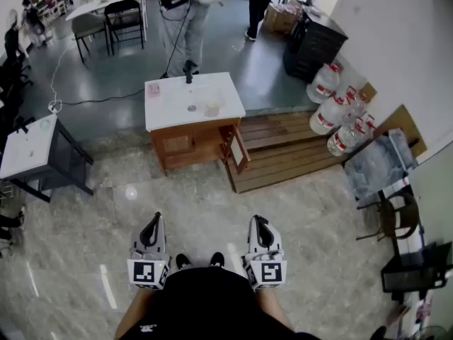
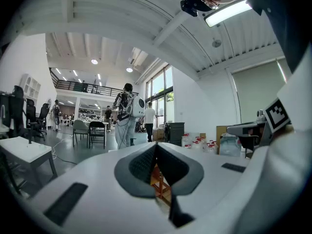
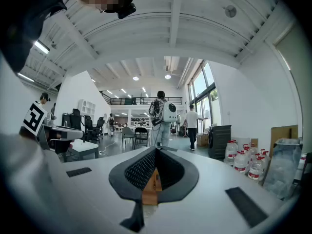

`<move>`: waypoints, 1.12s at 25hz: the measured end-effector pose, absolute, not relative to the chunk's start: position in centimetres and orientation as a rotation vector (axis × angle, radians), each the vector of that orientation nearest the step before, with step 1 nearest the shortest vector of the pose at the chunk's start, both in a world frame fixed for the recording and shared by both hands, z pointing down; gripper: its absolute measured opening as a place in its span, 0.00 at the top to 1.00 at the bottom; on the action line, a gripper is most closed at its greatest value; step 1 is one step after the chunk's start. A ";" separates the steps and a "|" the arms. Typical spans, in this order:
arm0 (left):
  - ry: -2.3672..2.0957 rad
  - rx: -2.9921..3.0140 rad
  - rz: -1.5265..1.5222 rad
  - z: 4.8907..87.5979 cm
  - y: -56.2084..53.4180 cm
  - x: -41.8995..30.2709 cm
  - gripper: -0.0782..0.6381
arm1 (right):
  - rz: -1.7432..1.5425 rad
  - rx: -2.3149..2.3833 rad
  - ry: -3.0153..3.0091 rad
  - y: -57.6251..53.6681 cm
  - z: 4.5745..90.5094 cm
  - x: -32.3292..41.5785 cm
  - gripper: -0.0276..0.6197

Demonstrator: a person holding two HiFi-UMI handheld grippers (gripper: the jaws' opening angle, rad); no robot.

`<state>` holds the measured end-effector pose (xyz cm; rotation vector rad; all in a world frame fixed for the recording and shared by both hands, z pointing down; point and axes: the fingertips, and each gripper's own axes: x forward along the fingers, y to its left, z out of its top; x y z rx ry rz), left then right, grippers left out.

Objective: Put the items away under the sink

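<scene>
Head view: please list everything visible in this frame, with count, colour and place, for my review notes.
sink cabinet: one, white top on a wooden base, mid-floor, right door open
pink item: one, back left corner of the sink top
clear container: one, right side of the sink top
wooden platform: one, brown, right of the cabinet
water jugs: several, clear with red labels, by the right wall
black cabinet: one, beyond the jugs
white table: one, far left
chairs: two, dark, top left
people: two, standing beyond the sink
left gripper: white, shut, empty, bottom left
right gripper: white, shut, empty, bottom right
</scene>
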<state>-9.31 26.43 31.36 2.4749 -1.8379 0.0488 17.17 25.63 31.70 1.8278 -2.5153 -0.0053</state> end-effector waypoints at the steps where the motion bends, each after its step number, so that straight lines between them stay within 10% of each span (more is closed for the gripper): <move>1: -1.834 2.481 0.053 31.5 26.4 -9.3 0.88 | 0.006 1.828 -2.505 25.6 31.5 17.1 0.94; 28: -1.821 2.459 0.070 32.2 25.8 -9.4 0.88 | 0.023 1.825 -2.529 24.9 32.0 17.2 0.90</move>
